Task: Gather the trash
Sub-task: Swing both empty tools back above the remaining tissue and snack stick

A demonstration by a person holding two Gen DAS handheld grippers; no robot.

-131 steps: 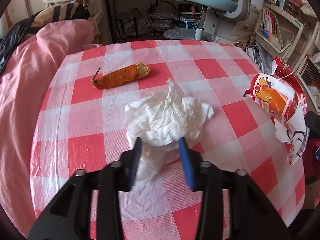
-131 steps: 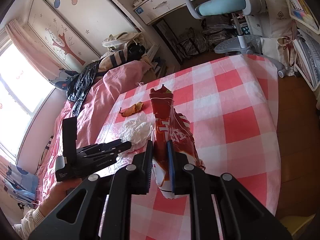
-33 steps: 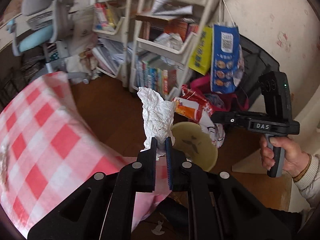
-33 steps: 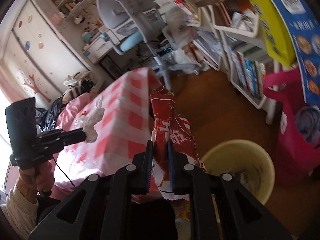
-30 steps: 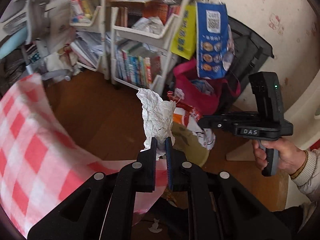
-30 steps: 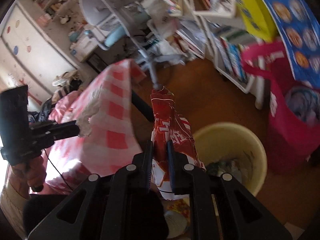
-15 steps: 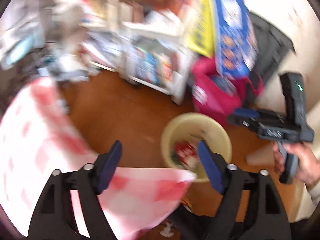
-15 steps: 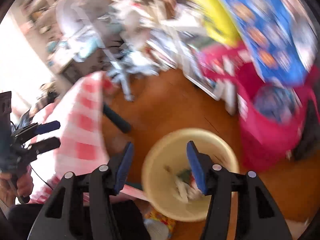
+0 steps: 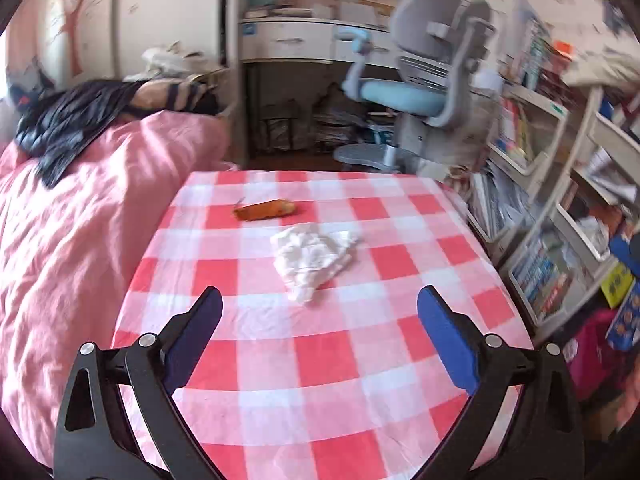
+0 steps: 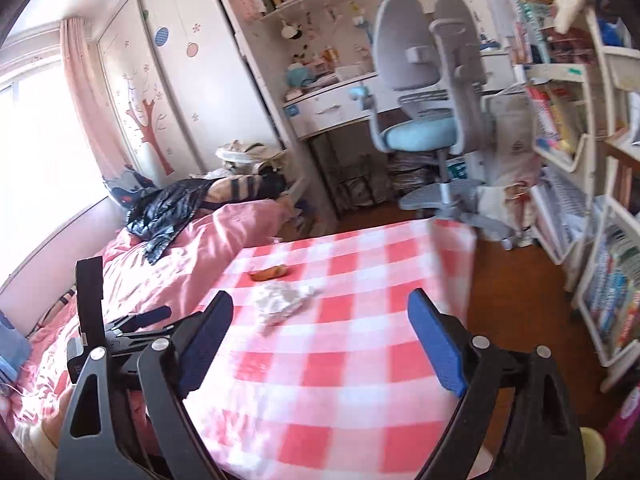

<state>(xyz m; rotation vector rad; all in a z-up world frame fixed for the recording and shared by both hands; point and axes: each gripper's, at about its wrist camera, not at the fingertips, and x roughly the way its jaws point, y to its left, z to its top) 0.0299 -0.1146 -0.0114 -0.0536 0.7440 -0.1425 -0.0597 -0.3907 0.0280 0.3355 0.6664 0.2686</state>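
A crumpled white tissue [image 9: 312, 260] lies on the red-and-white checked table [image 9: 320, 380], with an orange peel [image 9: 266, 210] just beyond it. My left gripper [image 9: 318, 340] is open and empty, a little short of the tissue. My right gripper [image 10: 320, 338] is open and empty above the table's near side; it sees the tissue [image 10: 282, 300] and the peel [image 10: 270, 272]. The left gripper [image 10: 132, 326] also shows at the left of the right wrist view.
A pink bed [image 9: 72, 240] borders the table on the left. A blue-seated desk chair [image 9: 416, 92] and a desk stand behind. White bookshelves [image 9: 560, 208] line the right. A yellow bin rim [image 10: 592, 452] shows at the right wrist view's bottom right.
Both grippers opened over the yellow bin and dropped the tissue and the red snack bag. Both have since swung back to face the table.
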